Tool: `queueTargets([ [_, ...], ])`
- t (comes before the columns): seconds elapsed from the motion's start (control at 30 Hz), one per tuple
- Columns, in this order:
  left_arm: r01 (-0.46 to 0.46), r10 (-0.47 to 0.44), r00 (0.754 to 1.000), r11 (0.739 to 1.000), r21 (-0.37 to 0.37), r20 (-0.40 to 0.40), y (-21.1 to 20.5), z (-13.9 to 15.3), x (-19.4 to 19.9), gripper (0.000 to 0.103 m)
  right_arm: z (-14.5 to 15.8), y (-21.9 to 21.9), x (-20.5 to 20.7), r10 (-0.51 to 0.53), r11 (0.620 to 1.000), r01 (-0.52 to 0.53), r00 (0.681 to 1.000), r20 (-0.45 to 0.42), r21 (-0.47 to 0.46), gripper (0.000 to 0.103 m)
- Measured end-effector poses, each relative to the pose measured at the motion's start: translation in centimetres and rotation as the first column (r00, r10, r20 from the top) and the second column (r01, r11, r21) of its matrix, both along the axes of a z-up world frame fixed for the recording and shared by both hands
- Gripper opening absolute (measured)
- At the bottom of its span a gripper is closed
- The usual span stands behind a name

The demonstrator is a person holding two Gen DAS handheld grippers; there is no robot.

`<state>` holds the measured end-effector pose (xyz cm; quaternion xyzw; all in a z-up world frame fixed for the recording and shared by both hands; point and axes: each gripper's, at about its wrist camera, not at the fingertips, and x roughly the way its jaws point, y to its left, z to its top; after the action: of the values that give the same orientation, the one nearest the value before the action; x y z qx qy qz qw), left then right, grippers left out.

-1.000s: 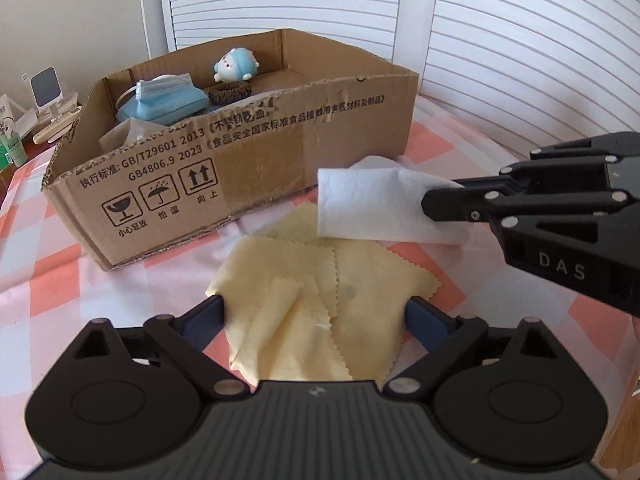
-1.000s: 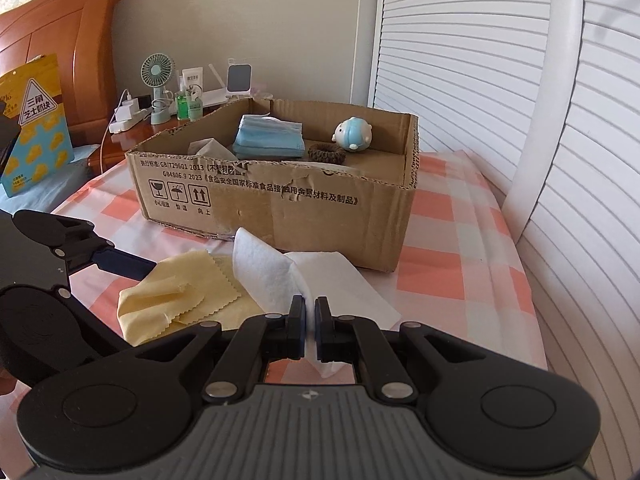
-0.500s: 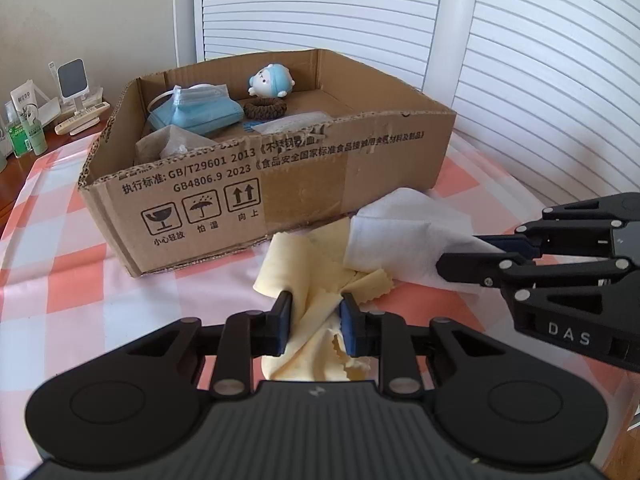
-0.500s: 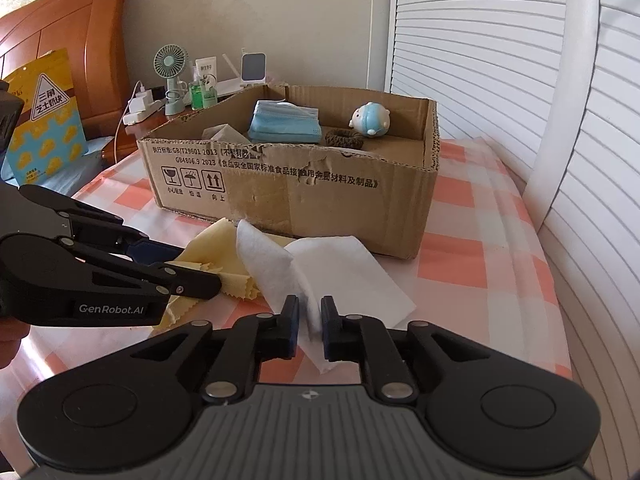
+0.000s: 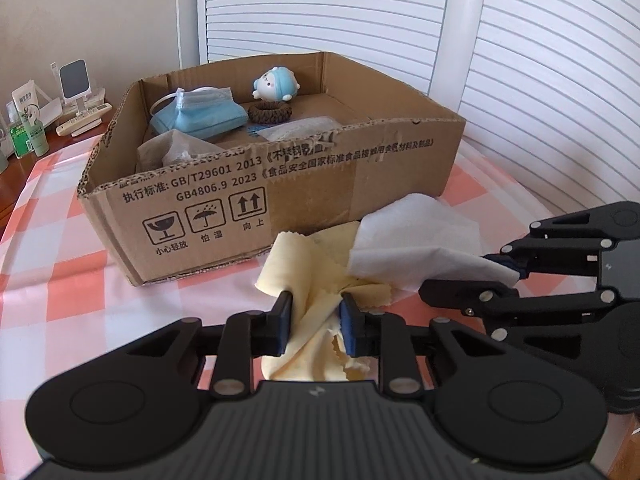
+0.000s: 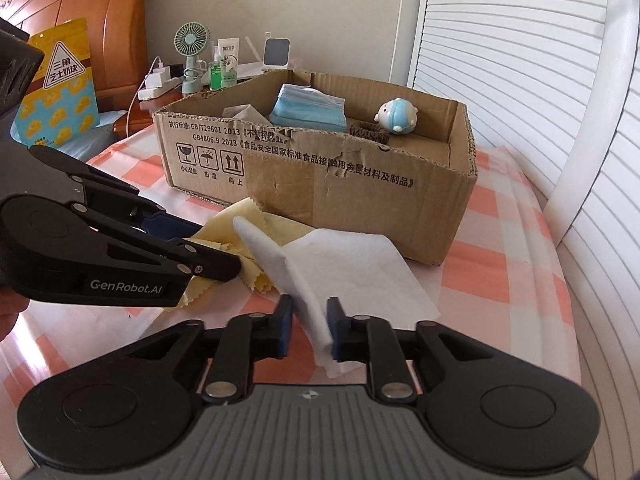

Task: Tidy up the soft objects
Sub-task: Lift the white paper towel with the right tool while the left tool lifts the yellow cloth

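Before cardboard box (image 5: 304, 184), overlapping cloths (image 5: 308, 264)

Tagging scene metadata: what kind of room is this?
Likely a bedroom: a carved wooden headboard, a bedside stand with a small fan and chargers, and white louvred doors behind the checkered surface holding the cardboard box.
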<state>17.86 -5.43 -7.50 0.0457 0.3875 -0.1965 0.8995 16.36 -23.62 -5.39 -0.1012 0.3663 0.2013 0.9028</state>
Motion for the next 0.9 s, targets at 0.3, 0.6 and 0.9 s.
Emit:
queueTargets([
  [0.3, 0.011, -0.011, 1.000, 1.000, 0.025, 0.000, 1.7, 1.1, -1.4, 0.011, 1.8, -0.3, -1.2, 0.005, 1.000, -0.004, 0.999, 0.048, -0.019, 0.010],
  [0.6, 0.070, -0.070, 0.998, 0.995, 0.073, 0.006, 3.0, 3.6, -4.3, 0.011, 4.8, -0.8, -3.3, 0.024, 0.997, -0.014, 0.992, 0.122, -0.081, 0.008],
  [0.9, 0.106, -0.110, 0.993, 0.991, 0.082, 0.042, 3.6, 6.7, -6.7, 0.011, 7.2, -0.3, -5.5, 0.073, 0.992, -0.054, 0.985, 0.159, -0.116, 0.006],
])
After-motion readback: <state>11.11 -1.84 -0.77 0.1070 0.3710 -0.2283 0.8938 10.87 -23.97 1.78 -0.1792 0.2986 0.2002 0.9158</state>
